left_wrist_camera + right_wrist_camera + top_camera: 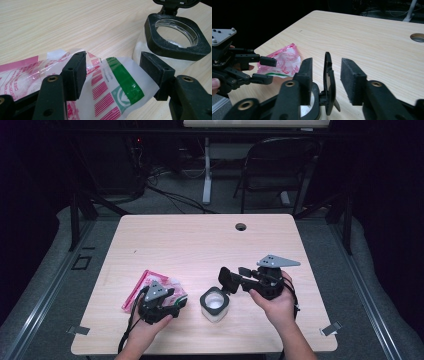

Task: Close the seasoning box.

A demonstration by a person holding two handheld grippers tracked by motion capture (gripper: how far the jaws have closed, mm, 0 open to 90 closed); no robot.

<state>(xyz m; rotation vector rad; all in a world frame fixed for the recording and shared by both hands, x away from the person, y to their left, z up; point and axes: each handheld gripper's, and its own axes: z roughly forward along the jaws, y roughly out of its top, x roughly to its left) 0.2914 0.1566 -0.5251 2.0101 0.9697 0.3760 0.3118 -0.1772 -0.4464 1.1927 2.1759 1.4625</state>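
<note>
A clear jar [215,304] with a black square collar [152,37] and white powder inside stands near the table's front middle. Its hinged black lid [226,279] is flipped up on edge. My right gripper [240,276] reaches in from the right. The lid [329,75] stands between its pads with a gap on each side, so my right gripper [328,80] is open. A pink, white and green plastic bag [152,282] lies left of the jar. My left gripper [115,72] is open, its jaws wide apart astride the bag's green-printed end [120,82].
The wooden table [200,245] has a cable hole [241,226] near its far edge. A folding chair [280,165] and a desk leg [206,170] stand beyond it. Metal clips [80,330] sit at the front corners.
</note>
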